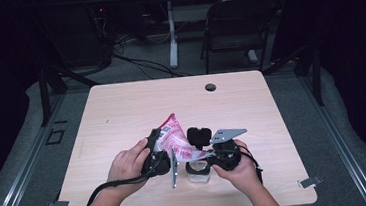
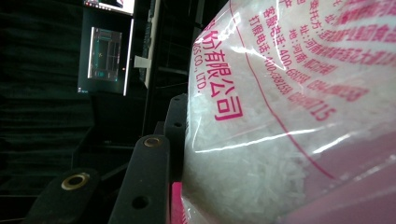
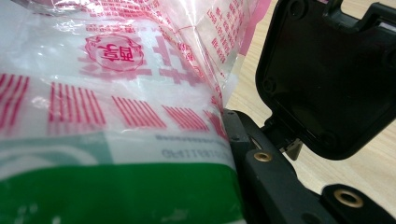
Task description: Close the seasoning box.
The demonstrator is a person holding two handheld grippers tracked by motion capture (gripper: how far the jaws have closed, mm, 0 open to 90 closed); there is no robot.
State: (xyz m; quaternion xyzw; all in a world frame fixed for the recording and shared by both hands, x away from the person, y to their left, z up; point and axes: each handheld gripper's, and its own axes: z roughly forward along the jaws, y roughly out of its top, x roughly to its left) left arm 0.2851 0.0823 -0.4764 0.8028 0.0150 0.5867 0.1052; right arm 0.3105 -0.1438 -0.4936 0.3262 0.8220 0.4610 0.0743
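A clear plastic bag with pink print and white grains [image 1: 175, 136] is held up over the pale wooden worktop [image 1: 121, 113], near its 6 o'clock edge. It is pinched by the left claw [image 1: 158, 148] at the bag's 9 o'clock side and by the tightly shut right claw [image 1: 214, 153] at 3 o'clock. A small clear jar [image 1: 197, 172] is seen just below. The pouring step seems to be in hand. Next, the bag likely needs tipping over the jar. A black lid [image 1: 199, 135] is close by and could be bumped.

A folding chair [image 1: 237, 25] stands beyond the wooden table [image 1: 121, 108].
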